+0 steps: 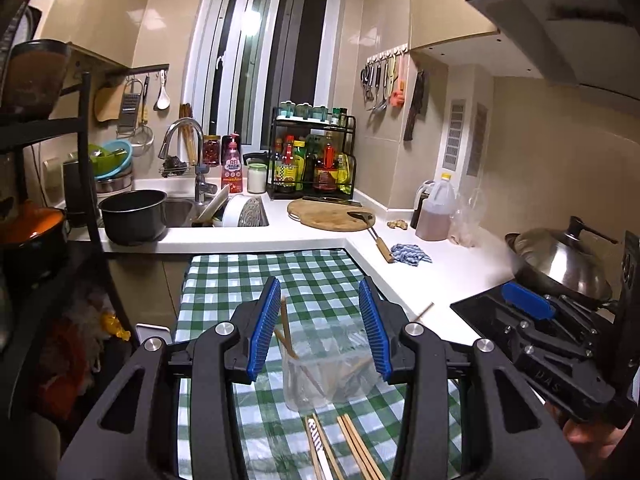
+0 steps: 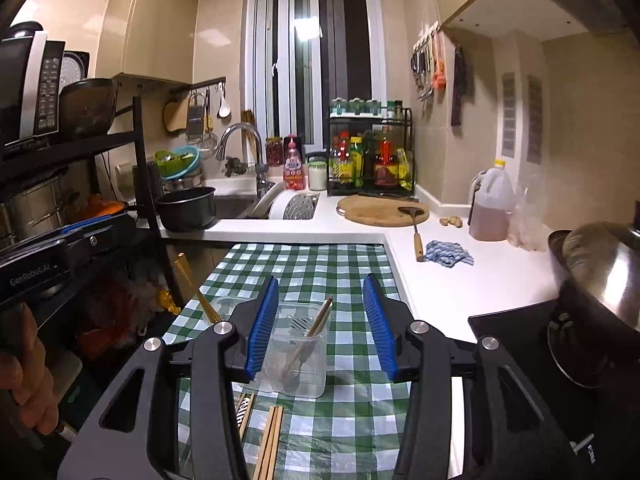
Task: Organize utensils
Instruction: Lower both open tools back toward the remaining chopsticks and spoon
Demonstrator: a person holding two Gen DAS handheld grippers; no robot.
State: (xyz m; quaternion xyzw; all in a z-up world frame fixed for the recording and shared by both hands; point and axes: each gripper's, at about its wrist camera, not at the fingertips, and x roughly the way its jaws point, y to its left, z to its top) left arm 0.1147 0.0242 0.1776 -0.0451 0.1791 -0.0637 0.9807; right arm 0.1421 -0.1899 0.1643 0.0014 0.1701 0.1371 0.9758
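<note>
A clear plastic container (image 1: 324, 380) stands on the green checked tablecloth (image 1: 308, 276) with wooden chopsticks leaning in it. My left gripper (image 1: 320, 320) is open, its blue pads to either side above the container, holding nothing. Loose chopsticks (image 1: 356, 448) and a wrapped pair lie in front of it. In the right wrist view a clear container (image 2: 298, 352) holds a chopstick and a fork. My right gripper (image 2: 322, 320) is open around it without touching. A second clear container (image 2: 224, 308) with chopsticks stands to its left. Loose chopsticks (image 2: 270, 440) lie near the front.
White counter (image 1: 420, 280) wraps around the table, with a cutting board (image 1: 330, 214), spatula, blue cloth (image 1: 410, 254), oil jug and a lone chopstick (image 1: 424, 312). A wok with lid (image 1: 560, 264) sits on the stove at right. Sink and black pot (image 1: 132, 216) at the back left; black shelving left.
</note>
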